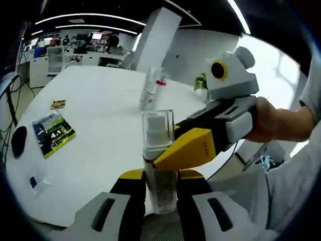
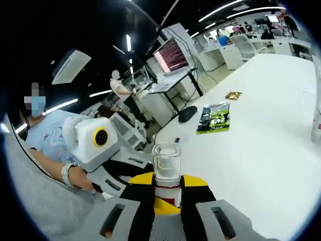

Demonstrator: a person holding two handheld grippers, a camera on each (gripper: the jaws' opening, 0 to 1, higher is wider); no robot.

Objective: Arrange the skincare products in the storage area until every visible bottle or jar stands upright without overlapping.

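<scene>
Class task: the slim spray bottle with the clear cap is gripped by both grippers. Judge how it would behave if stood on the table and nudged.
The spray bottle is tall and narrow, so it would probably tip easily. Its smooth, clear wall likely slips in the jaws.

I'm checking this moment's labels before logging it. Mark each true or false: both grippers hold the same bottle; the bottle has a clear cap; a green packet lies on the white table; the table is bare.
1. Both the left gripper and the right gripper clamp the spray bottle. True.
2. Its cap is clear. True.
3. A green packet lies on the white table. True.
4. The table is bare. False: the packet, a black mouse and more bottles rest there.
</scene>
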